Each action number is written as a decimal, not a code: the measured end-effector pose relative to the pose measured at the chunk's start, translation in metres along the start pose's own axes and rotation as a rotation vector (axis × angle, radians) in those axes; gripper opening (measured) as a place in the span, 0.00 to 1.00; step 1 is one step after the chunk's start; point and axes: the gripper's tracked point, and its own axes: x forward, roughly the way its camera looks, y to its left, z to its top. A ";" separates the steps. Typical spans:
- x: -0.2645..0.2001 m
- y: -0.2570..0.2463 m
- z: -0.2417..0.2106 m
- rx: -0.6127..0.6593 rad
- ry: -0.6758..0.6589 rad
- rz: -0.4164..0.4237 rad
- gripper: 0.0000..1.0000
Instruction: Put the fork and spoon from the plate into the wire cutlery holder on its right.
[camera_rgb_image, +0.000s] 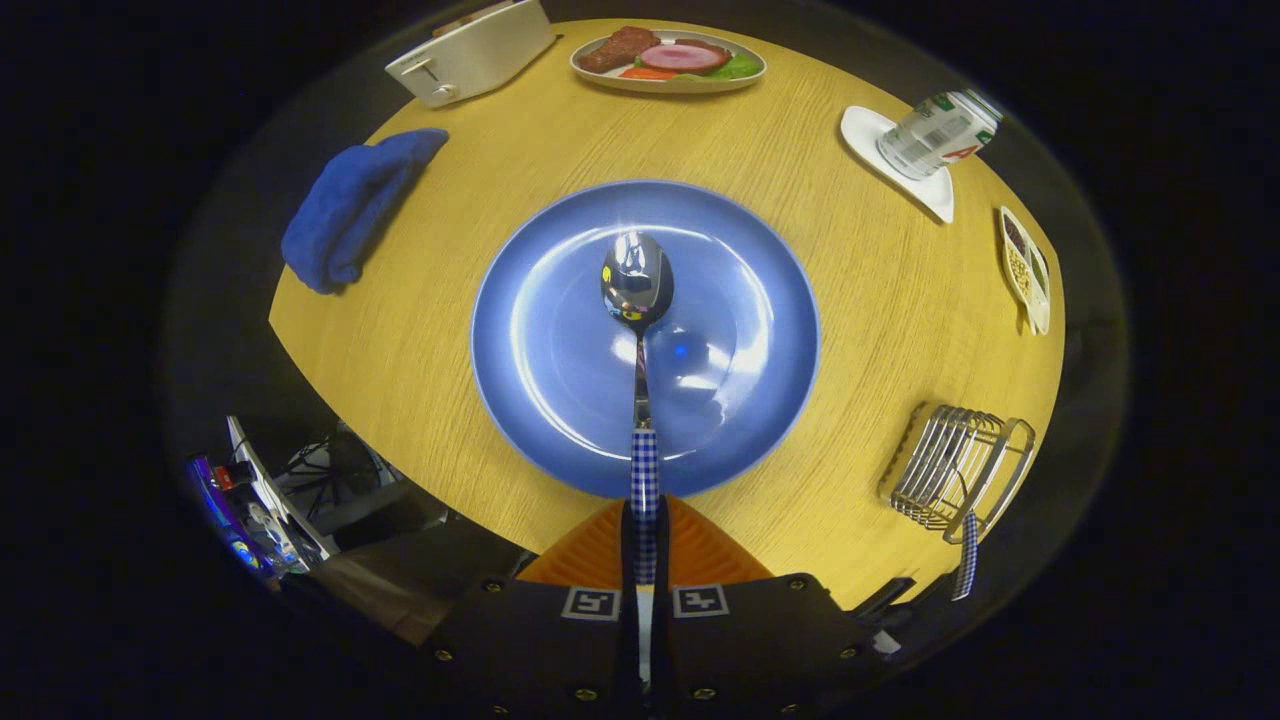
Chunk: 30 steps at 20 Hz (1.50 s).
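My gripper (645, 545) is shut on the checkered handle of the spoon (638, 290), both fingers pressing it. The spoon points straight ahead, its shiny bowl over the middle of the blue plate (560, 400) on the round wooden table. Whether the bowl touches the plate I cannot tell. To the right of the plate stands the wire cutlery holder (950, 465). A checkered handle (967, 556), apparently the fork's, sticks out of its near side.
A folded blue cloth (350, 205) lies left of the plate. Beyond it are a white toaster (470, 52) and a dish of food (668, 60). A can on a white coaster (935, 135) and a small snack dish (1025, 268) sit far right.
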 end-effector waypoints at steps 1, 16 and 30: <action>-0.005 -0.004 -0.003 0.006 0.001 0.005 0.05; -0.063 -0.089 -0.082 0.151 0.061 0.064 0.05; -0.081 -0.150 -0.123 0.354 0.081 0.125 0.05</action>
